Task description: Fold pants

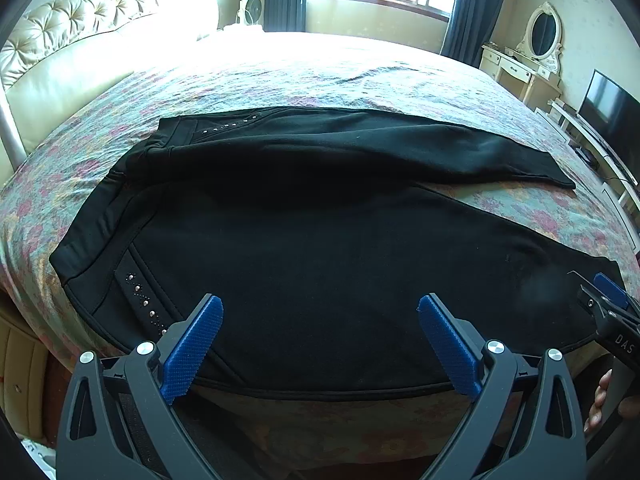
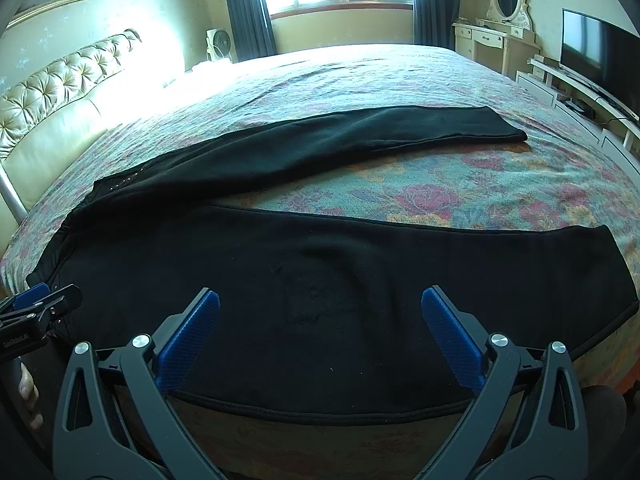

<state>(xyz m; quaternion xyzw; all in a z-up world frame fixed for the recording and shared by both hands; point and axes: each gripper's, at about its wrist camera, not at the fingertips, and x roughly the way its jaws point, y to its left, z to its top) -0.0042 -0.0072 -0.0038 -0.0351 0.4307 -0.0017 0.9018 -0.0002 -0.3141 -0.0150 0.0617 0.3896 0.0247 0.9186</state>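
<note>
Currently you are holding the left gripper (image 1: 320,344) and right gripper (image 2: 320,340) agape, gripping nothing, hovering over the black pants (image 1: 320,248) spread just ahead; soft, limp fabric, so pinch the near seam edge.

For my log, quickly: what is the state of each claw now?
Left claw: open, holding nothing, above the black pants.
Right claw: open, holding nothing.

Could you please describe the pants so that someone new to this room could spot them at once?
Start at the big bed with the flowered cover. Spread flat across its near side lie the pants, legs apart in a V. They are the only plain black thing on the cover, with small silver studs by the waist.
</note>
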